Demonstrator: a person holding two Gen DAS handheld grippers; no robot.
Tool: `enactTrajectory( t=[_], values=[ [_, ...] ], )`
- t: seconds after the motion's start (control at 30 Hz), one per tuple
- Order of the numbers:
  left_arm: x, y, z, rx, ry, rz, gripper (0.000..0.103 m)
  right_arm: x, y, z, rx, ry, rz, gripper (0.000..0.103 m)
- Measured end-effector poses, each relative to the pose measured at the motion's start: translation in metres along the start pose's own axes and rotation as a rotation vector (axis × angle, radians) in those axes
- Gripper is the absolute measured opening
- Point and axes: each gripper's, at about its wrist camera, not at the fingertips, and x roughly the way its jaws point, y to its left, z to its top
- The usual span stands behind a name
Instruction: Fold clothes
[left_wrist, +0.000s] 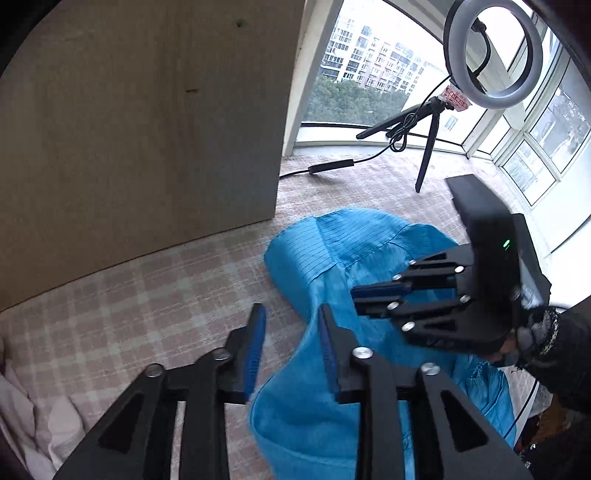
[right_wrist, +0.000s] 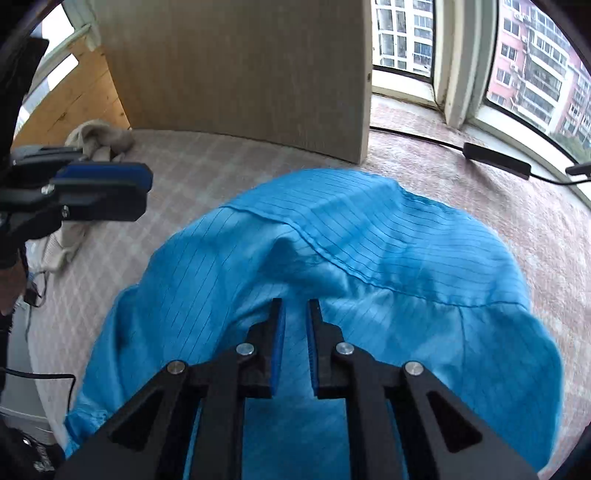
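Note:
A blue garment with thin dark stripes lies crumpled on the pink checked bed cover. My left gripper is open, and its right finger rests at the garment's left edge. My right gripper shows in the left wrist view to the right, over the garment, with its jaws close together. In the right wrist view the garment fills the middle, and my right gripper hovers over it with a narrow gap between its blue pads. My left gripper shows at the left edge, away from the cloth.
A wooden board stands at the back of the bed. A ring light on a tripod and a black box stand by the window at the right. Pale cloth lies at the left.

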Motion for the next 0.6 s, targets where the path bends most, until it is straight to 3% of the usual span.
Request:
enactTrajectory(
  t=[0.1, 0.17, 0.23, 0.3, 0.4, 0.5, 0.6],
  values=[
    [0.003, 0.0, -0.021, 0.013, 0.042, -0.034, 0.037, -0.048, -0.014, -0.013, 0.039, -0.067, 0.027, 0.014],
    [0.019, -0.012, -0.027, 0.041, 0.064, -0.039, 0.037, -0.073, -0.026, -0.023, 0.078, -0.092, 0.099, 0.014],
    [0.039, -0.027, -0.03, 0.077, 0.081, -0.034, 0.037, -0.079, -0.033, -0.029, 0.113, -0.093, 0.126, 0.014],
    [0.061, -0.041, -0.033, 0.104, 0.106, -0.021, 0.037, -0.064, -0.033, -0.03, 0.113, -0.061, 0.096, 0.014],
    [0.079, -0.051, -0.03, 0.152, 0.122, 0.062, 0.038, -0.047, -0.034, -0.03, 0.151, 0.001, 0.01, 0.014],
    [0.06, -0.041, -0.026, 0.109, 0.096, 0.055, 0.038, -0.089, -0.056, -0.04, 0.234, -0.118, 0.053, 0.014],
    [0.037, -0.037, -0.019, 0.078, 0.048, -0.008, 0.036, -0.121, -0.073, -0.055, 0.24, -0.152, 0.042, 0.014]
  ],
)
